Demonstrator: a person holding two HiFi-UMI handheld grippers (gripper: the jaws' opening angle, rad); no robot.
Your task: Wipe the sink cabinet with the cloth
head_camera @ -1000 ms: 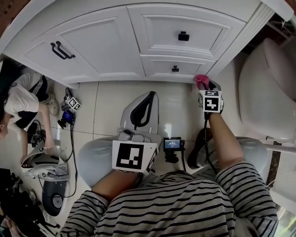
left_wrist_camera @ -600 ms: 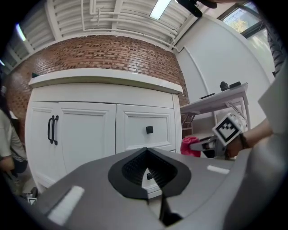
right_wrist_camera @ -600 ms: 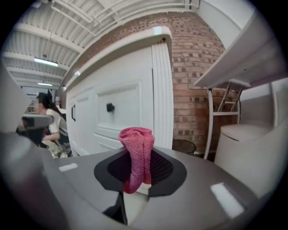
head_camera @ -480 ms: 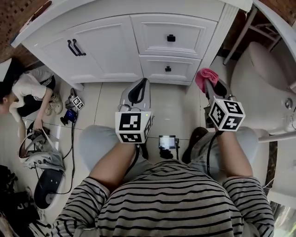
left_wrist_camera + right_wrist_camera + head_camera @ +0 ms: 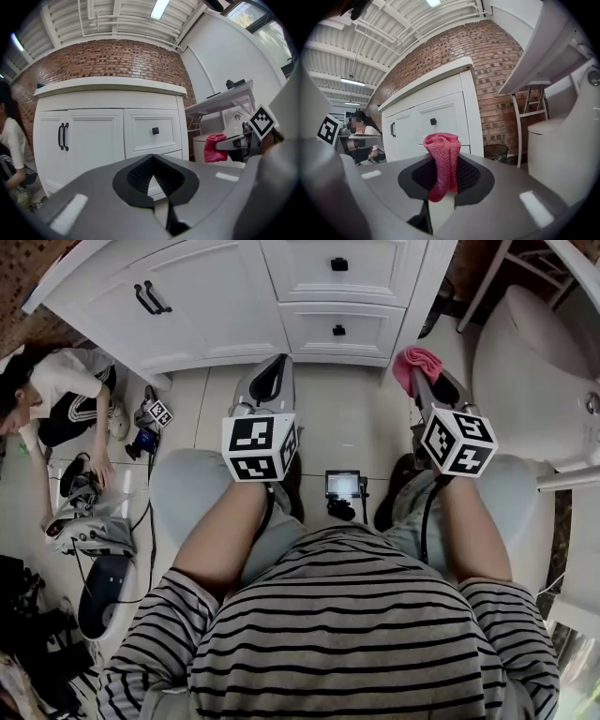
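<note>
The white sink cabinet (image 5: 281, 287) stands ahead, with a door with two black handles (image 5: 150, 298) and two drawers with black knobs (image 5: 338, 264). My right gripper (image 5: 417, 371) is shut on a pink cloth (image 5: 412, 364), held off the cabinet's right corner, above the floor. In the right gripper view the cloth (image 5: 443, 161) sticks up from between the jaws, the cabinet (image 5: 436, 126) some way beyond. My left gripper (image 5: 267, 381) is shut and holds nothing; it points at the cabinet (image 5: 108, 131) from above the tiled floor. The left gripper view also shows the cloth (image 5: 214, 147) at its right.
A white toilet (image 5: 534, 371) stands at the right, next to my right gripper. A person (image 5: 47, 399) crouches at the left among bags and gear (image 5: 89, 521) on the floor. A small device with a screen (image 5: 342, 488) lies between my knees. A brick wall (image 5: 497, 84) runs behind.
Both grippers have drawn back from the cabinet toward me. The right gripper, still shut on the cloth, left the cabinet's lower right corner. The left gripper rose from my lap.
</note>
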